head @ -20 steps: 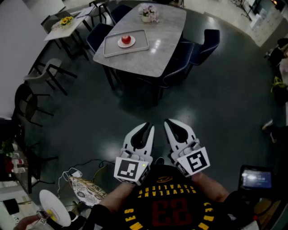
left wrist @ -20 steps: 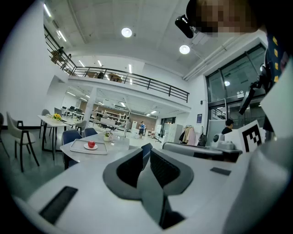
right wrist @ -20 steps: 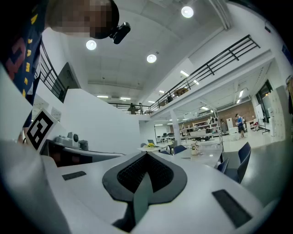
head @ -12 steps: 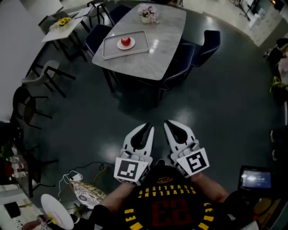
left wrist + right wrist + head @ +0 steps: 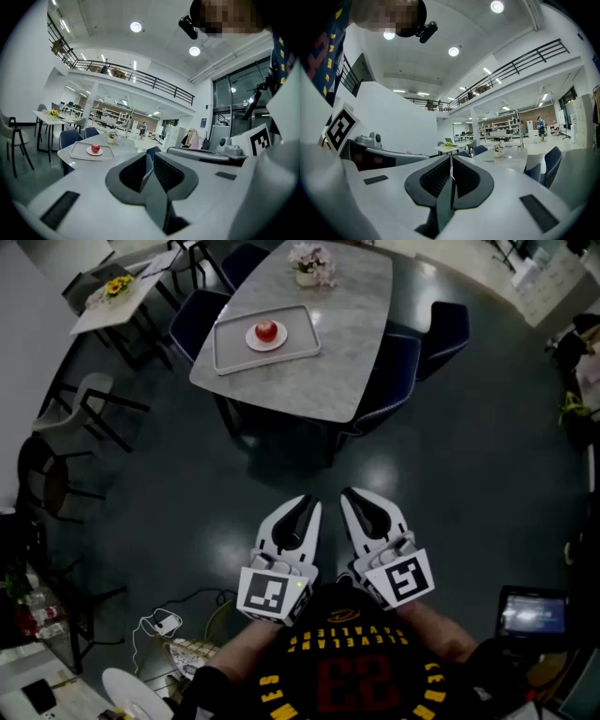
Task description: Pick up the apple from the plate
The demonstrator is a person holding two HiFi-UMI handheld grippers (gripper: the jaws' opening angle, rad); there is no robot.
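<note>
A red apple (image 5: 267, 331) sits on a small white plate (image 5: 253, 339) inside a grey tray (image 5: 230, 351) on the marble-grey table (image 5: 347, 343), far ahead across the dark floor. In the left gripper view the apple (image 5: 95, 148) and tray (image 5: 75, 152) show small at left, well beyond the jaws. My left gripper (image 5: 302, 507) and right gripper (image 5: 354, 498) are held side by side close to my body, both shut and holding nothing. The right gripper view shows its own shut jaws, the right gripper (image 5: 451, 161), but no apple.
Dark blue chairs (image 5: 441, 329) ring the table, and a flower vase (image 5: 309, 268) stands at its far end. A second table with yellow flowers (image 5: 112, 292) and black chairs (image 5: 94, 409) stand at left. A cable (image 5: 164, 620) lies on the floor near my feet.
The table with the apple has shifted slightly lower and nearer in the head view. Both grippers stay shut in the same place before me.
</note>
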